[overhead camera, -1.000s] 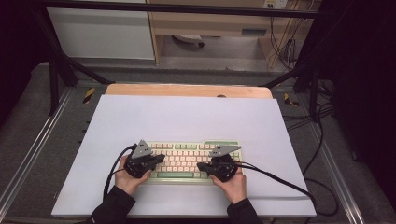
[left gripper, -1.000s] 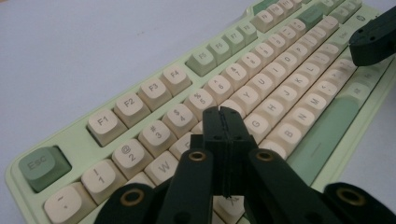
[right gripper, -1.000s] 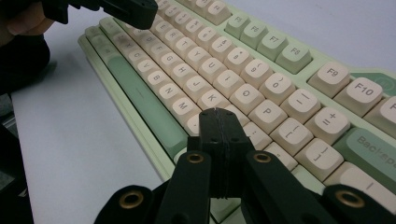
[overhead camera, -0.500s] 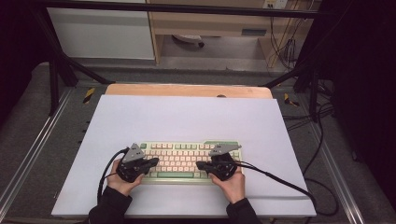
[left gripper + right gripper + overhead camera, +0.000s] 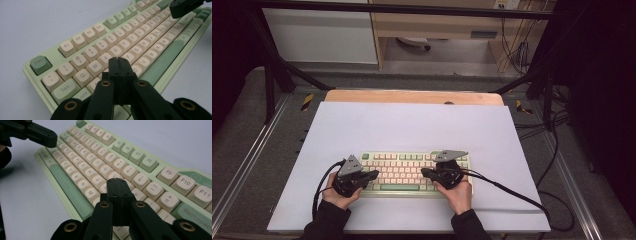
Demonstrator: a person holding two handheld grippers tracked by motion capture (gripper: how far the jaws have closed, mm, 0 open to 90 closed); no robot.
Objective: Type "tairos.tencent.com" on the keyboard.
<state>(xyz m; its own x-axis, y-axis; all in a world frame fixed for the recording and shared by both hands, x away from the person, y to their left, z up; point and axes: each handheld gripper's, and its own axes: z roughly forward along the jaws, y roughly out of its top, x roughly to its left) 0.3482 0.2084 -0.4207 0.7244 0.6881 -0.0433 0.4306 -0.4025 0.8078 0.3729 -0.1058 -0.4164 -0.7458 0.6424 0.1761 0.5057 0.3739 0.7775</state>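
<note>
Typing with both pairs of jaws pressed shut, nothing held — left gripper [image 5: 119, 65] tip over the left letter keys around D, right gripper [image 5: 117, 185] tip over the keys near K and L. Working on the green-and-cream keyboard [image 5: 407, 169], lying flat near the front edge of the white mat [image 5: 412, 125], between the two hands. Best done by dropping straight onto one keycap centre, light press, clean lift — no sideways drag onto neighbouring keys.

One overhead camera, two close ones low on the grippers.
High view looks forward and down; gripper views face each other along the shared keyboard [image 5: 414, 171].
</note>
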